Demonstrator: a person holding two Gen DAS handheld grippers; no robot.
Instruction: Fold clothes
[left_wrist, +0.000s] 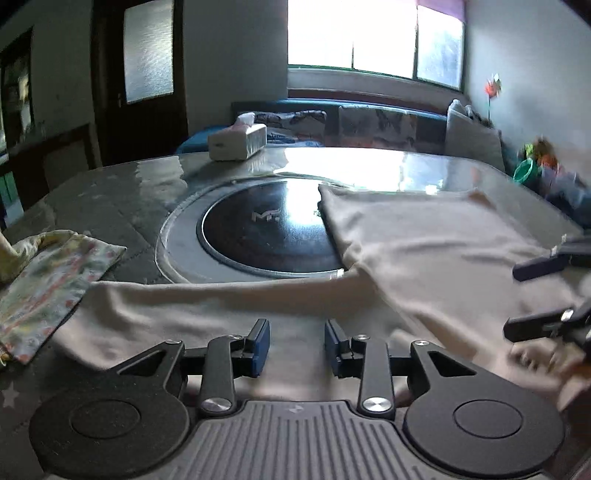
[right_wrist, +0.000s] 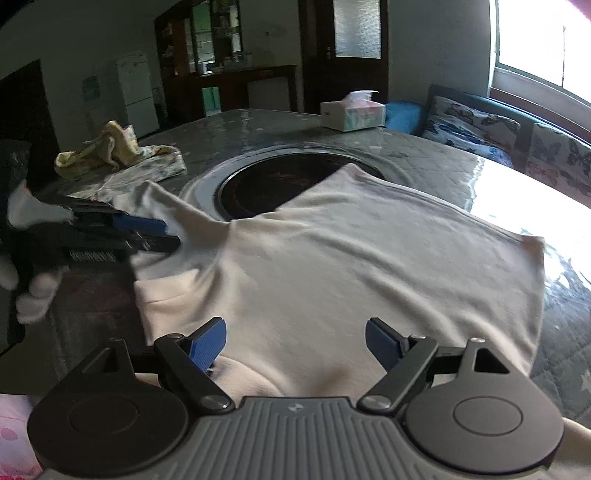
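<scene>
Your left wrist view: low, close over the white shirt (left_wrist: 424, 236), facing the window (left_wrist: 373, 35). Your right wrist view: low over the same shirt, facing the door (right_wrist: 356, 29). Shared: shirt, round inset (left_wrist: 266, 229), tissue box (left_wrist: 236, 140).

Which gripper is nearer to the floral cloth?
Left. The left gripper is over the white shirt's sleeve beside the floral cloth; the right gripper is over the shirt's body.

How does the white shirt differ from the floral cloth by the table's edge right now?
The white shirt is plain; the floral cloth is patterned in yellow and pastel. The shirt lies spread mostly flat, one corner over the round black cooktop; the floral cloth sits bunched in a heap, clear of the cooktop. Both tools hover by the shirt, none by the floral cloth. Both rest on the table.
</scene>
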